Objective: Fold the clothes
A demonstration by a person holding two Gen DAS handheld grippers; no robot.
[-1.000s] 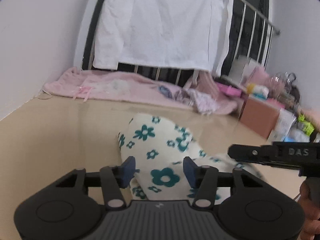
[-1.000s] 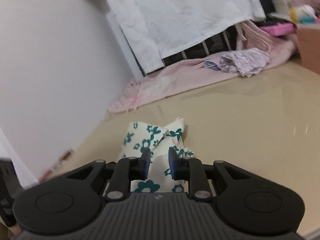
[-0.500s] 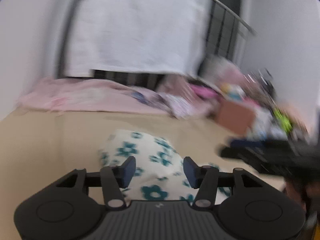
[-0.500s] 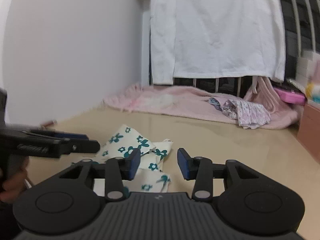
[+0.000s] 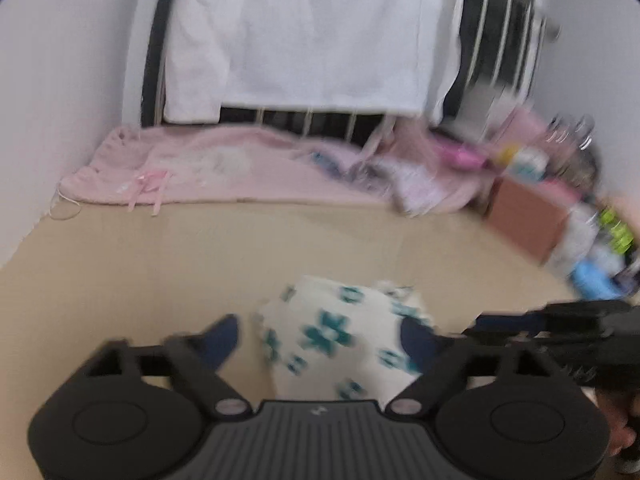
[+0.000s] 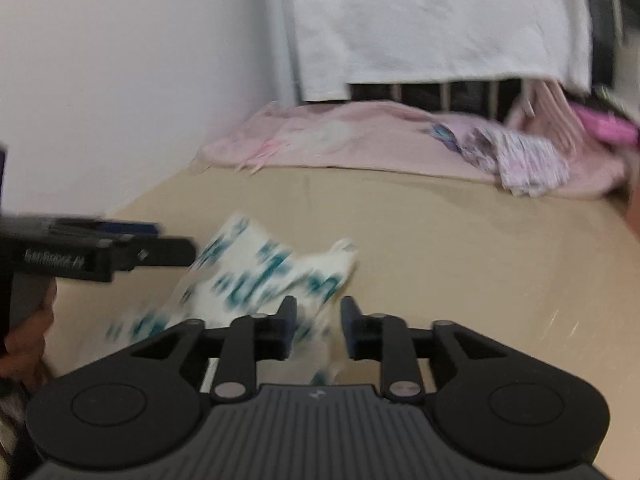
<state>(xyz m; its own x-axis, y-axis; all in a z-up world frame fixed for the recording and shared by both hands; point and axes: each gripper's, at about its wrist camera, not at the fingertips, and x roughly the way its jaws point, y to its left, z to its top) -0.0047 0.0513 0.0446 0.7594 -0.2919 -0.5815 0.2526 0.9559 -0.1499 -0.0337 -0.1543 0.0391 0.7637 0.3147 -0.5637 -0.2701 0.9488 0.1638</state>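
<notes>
From the left wrist view, the left claw (image 5: pixel 320 334) is spread wide, with nothing held in it. The cloth (image 5: pixel 340 344), white with teal flowers, lies in a small bunch on the tan table (image 5: pixel 160 264), and it sits right between the two blue fingers (image 5: pixel 222 338). The right claw pokes in from the right side, near the cloth. A pink blanket (image 5: pixel 208 172) lies well behind, and a white shirt (image 5: pixel 312 32) hangs over it. The picture is blurry, so the small folds of the cloth are hard to see. From the right wrist view, the right claw (image 6: pixel 319 326) is open about halfway and holds nothing; the cloth (image 6: pixel 264 276) lies on the table (image 6: pixel 460 260) just ahead of it and a bit to the left. The left claw (image 6: pixel 132 252) reaches in from the left, just beside the cloth's edge. I think the step is to grab the cloth and make the next fold. To do it well, each claw should pinch one corner or edge, not the fat middle, then lift and lay that side over slowly so the cloth stays flat and does not bunch up more.
</notes>
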